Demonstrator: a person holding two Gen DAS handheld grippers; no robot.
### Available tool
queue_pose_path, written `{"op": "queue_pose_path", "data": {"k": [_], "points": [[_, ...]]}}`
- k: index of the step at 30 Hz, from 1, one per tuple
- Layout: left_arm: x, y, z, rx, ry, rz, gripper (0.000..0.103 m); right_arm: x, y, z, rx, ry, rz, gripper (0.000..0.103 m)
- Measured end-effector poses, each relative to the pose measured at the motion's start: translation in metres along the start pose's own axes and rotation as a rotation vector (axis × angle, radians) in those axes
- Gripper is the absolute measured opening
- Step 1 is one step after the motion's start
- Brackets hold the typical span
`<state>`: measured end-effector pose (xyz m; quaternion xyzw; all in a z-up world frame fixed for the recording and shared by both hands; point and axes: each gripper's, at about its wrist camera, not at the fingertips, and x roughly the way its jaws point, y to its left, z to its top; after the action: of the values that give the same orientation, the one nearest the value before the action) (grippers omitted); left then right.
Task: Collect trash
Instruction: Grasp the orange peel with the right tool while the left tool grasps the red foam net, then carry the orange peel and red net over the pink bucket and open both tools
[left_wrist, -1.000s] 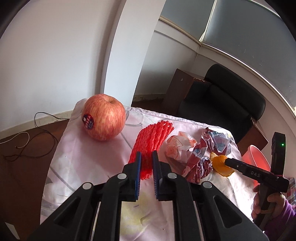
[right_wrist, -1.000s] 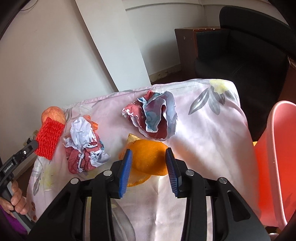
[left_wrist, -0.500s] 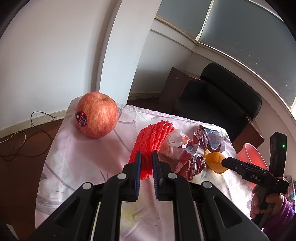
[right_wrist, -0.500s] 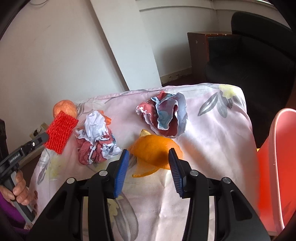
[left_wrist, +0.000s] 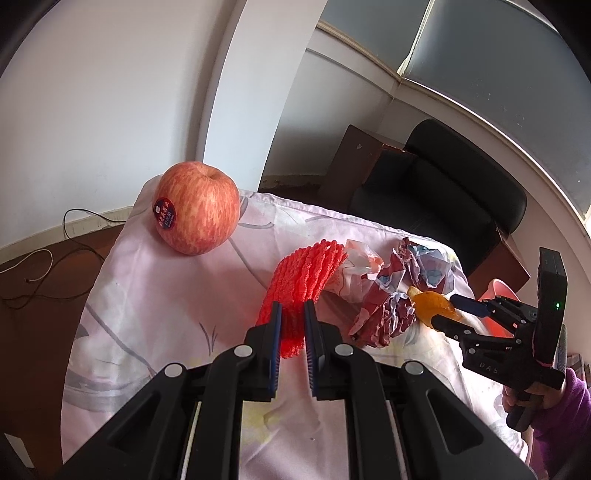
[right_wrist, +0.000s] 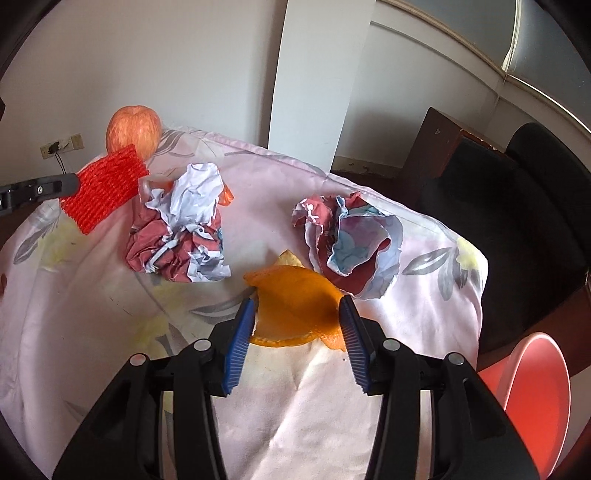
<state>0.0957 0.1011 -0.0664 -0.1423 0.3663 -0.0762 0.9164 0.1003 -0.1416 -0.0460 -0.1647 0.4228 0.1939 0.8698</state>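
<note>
While the left claw (left_wrist: 292, 314) is clenched on the near end of the red net (left_wrist: 303, 278), its blue pads pinch the mesh and the rest of the net slants up and away over the cloth (left_wrist: 147, 295) that covers the worktop. In the right wrist view the net (right_wrist: 101, 194) hangs from that claw's tip, off the cloth (right_wrist: 74, 314) or barely touching it; I cannot tell which. The right claw (right_wrist: 297, 317) is spread wide, one pad on either side of the peel (right_wrist: 295, 302), which lies on the cloth between them; whether the pads touch it is unclear. From the left wrist view the same claw (left_wrist: 448, 312) reaches the peel (left_wrist: 430, 302) from the right side.

Just beyond the peel lie two crumpled paper balls: one (right_wrist: 184, 236) to the left, beside the net, with a scrap of orange and white wrapper behind it, and another (right_wrist: 351, 243) to the right, its edge touching the peel. Farther off, near the far left corner of the worktop, an apple (left_wrist: 195, 208) stands upright with a dark sticker on its side, well apart from the trash. A pink bin (right_wrist: 535, 398) sits past the right edge of the worktop, below it. Behind that stands a black chair (right_wrist: 517, 206), next to a brown cabinet (right_wrist: 432, 144) by the wall.
</note>
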Motion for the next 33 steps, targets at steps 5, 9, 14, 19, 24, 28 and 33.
{"op": "queue_pose_path", "data": {"k": [5,9,14,19,24,28,33], "points": [[-0.002,0.002,-0.001,-0.005,-0.005,0.001,0.011,0.004,-0.018,0.003,0.112,0.005,0.048,0.042],[-0.006,0.005,0.0,-0.012,-0.013,0.002,0.011,0.004,-0.026,0.003,0.167,0.001,0.061,0.038],[-0.013,0.005,0.0,-0.017,-0.026,0.0,0.011,-0.004,-0.038,-0.004,0.267,-0.011,0.087,0.033],[-0.023,0.0,0.001,-0.01,-0.043,-0.013,0.011,-0.022,-0.055,-0.016,0.403,-0.059,0.147,0.008],[-0.033,-0.011,0.001,0.011,-0.06,-0.031,0.011,-0.043,-0.057,-0.024,0.433,-0.104,0.142,0.007],[-0.04,-0.025,0.002,0.028,-0.069,-0.054,0.011,-0.06,-0.061,-0.031,0.457,-0.137,0.146,0.006],[-0.046,-0.048,0.003,0.064,-0.08,-0.091,0.011,-0.079,-0.069,-0.041,0.504,-0.177,0.14,0.006]]}}
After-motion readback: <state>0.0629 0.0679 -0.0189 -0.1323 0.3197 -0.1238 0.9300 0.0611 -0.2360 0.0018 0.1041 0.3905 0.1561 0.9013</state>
